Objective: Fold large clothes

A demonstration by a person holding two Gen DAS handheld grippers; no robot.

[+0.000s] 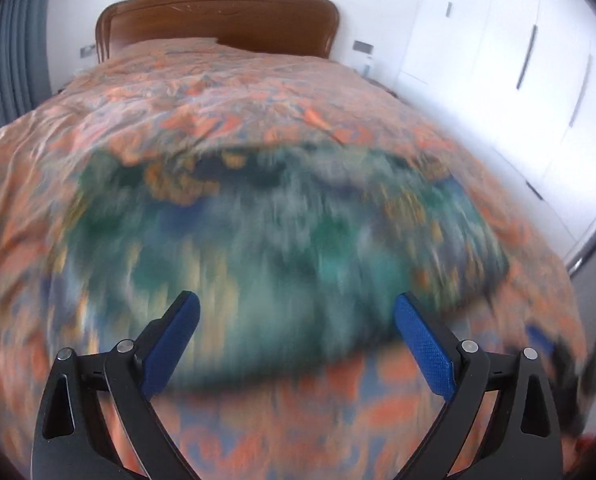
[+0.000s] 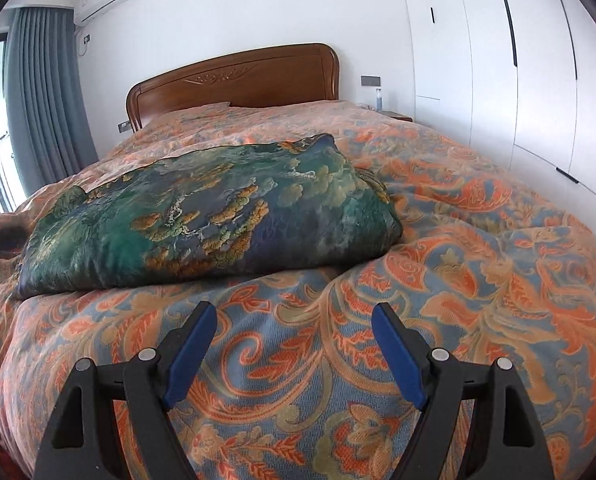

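Observation:
A large garment with a green, blue and gold landscape print [image 2: 210, 212] lies folded into a thick rectangle on the bed. It also fills the middle of the left wrist view [image 1: 282, 240], blurred by motion. My left gripper [image 1: 296, 308] is open and empty, over the garment's near edge. My right gripper [image 2: 294, 316] is open and empty, over the bedspread a little in front of the garment, not touching it.
The bed has an orange and blue floral bedspread [image 2: 477, 264] and a brown wooden headboard [image 2: 238, 80] at the far end. White wardrobe doors [image 2: 517, 60] line the right side. A grey curtain [image 2: 46, 92] hangs at the left.

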